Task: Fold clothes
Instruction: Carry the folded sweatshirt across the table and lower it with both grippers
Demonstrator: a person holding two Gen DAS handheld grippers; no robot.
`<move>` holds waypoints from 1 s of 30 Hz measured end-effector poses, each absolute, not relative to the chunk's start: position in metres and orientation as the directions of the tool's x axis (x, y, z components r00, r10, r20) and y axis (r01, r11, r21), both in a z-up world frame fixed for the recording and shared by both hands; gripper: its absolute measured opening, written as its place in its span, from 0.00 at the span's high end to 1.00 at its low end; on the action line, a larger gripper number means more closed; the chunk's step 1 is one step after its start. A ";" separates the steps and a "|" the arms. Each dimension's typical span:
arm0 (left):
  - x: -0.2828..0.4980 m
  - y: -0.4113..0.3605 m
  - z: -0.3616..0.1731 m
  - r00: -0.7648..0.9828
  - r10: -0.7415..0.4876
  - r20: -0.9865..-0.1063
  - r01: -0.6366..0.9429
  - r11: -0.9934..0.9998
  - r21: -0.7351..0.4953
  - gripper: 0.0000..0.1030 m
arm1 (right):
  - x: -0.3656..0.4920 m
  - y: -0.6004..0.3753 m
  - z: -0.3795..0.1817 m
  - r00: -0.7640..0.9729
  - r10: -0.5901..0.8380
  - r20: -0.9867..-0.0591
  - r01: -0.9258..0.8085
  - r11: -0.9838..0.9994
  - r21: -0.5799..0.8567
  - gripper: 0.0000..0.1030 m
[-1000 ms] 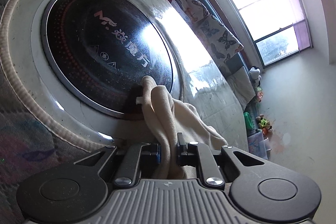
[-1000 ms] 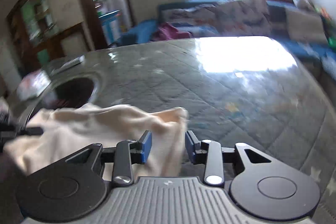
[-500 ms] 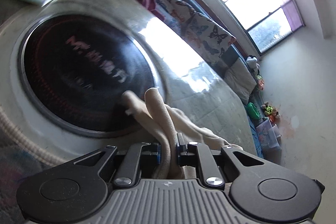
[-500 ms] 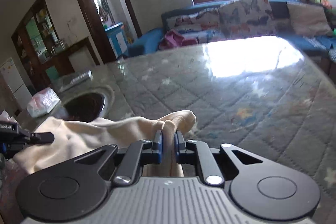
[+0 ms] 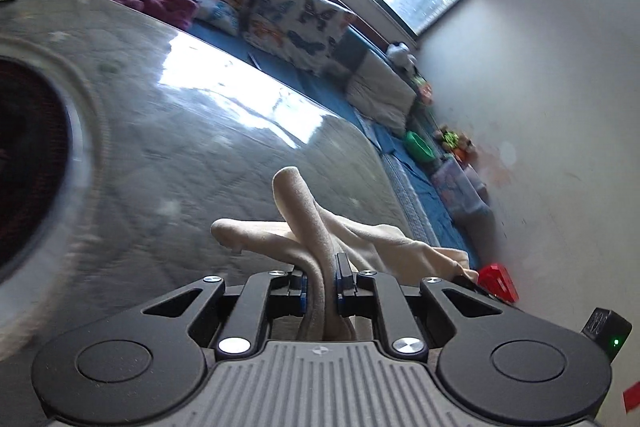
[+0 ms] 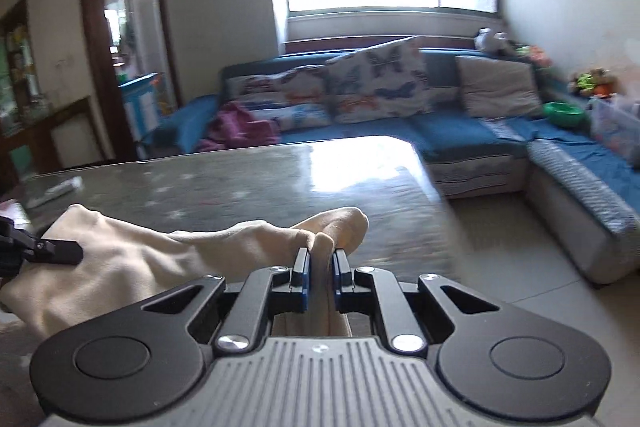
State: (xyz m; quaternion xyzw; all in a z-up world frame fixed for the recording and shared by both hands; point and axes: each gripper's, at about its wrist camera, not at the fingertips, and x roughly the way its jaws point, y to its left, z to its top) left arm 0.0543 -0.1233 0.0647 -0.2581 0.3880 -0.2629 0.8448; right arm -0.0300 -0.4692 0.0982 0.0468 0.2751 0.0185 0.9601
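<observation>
Gripping a fold of the cream cloth (image 5: 316, 227) between closed jaws, the left gripper (image 5: 322, 281) is holding one end, while the right gripper (image 6: 320, 273) is pinching the other end (image 6: 328, 227). Between them the cloth is hanging above the table (image 6: 248, 183), near its front edge, with the blue sofa (image 6: 460, 131) behind.

We see the left gripper (image 5: 321, 281) and the right gripper (image 6: 320, 273) built alike: matte black linkage arms with triangular cut-outs, silver round screw heads at the pivots, and a large round black hub with a raised disc on each side. Our jaws carry blue pads on their inner faces. A grey ribbed housing with a small cross mark sits between the hubs.
</observation>
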 end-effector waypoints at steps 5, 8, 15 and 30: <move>0.068 -0.171 0.054 0.498 -0.679 -0.540 0.298 0.718 -0.629 0.87 | -0.028 -0.509 0.089 0.836 -0.059 -0.546 0.098 0.994 0.043 0.90; 0.074 -0.190 0.039 0.462 -0.669 -0.582 0.304 0.736 -0.605 0.87 | -0.024 -0.524 0.072 0.811 -0.087 -0.578 0.138 0.989 0.045 0.90; 0.079 -0.189 0.027 0.474 -0.588 -0.656 0.283 0.807 -0.519 0.73 | -0.016 -0.544 0.043 0.762 -0.120 -0.637 0.198 0.979 0.052 0.80; 0.093 -0.222 0.049 0.511 -0.591 -0.624 0.384 0.806 -0.450 0.72 | 0.007 -0.509 0.041 0.797 0.020 -0.604 0.073 0.989 0.129 0.73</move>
